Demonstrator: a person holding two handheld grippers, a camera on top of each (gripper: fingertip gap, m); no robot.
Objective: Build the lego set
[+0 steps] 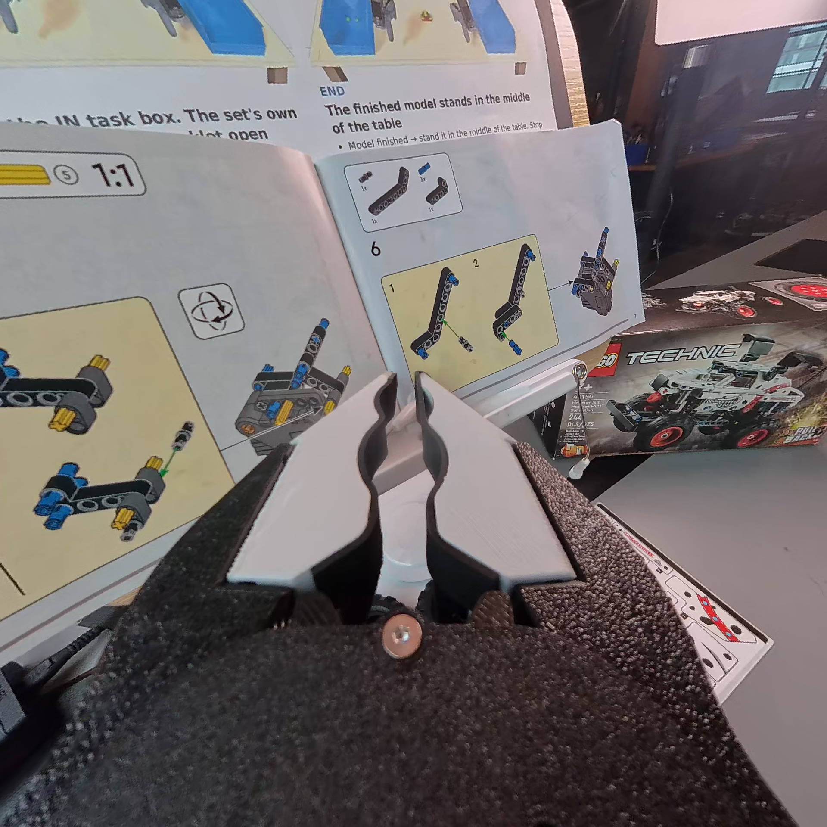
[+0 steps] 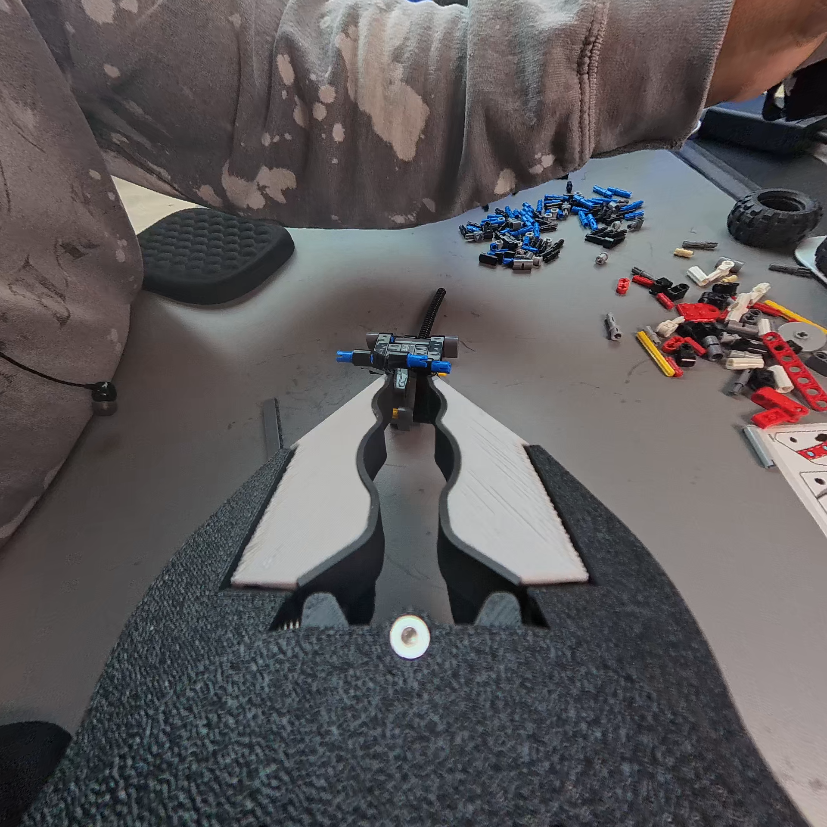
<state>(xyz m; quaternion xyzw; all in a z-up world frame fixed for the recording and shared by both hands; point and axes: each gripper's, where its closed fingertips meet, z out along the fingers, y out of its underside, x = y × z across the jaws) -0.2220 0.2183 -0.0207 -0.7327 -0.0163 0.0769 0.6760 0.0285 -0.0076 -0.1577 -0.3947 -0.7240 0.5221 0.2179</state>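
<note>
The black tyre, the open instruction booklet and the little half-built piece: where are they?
black tyre (image 2: 773, 216): right wrist view, on its knobbly tread.
instruction booklet (image 1: 250, 232): left wrist view, on the left page.
half-built piece (image 2: 399, 350): right wrist view, on its black middle, between the right tool's tips.

My sleeve (image 2: 358, 112) hangs over the far table (image 2: 492, 470), small pins (image 2: 550, 223) and loose pieces (image 2: 734, 340) fill my right, but bare room lies left.
</note>
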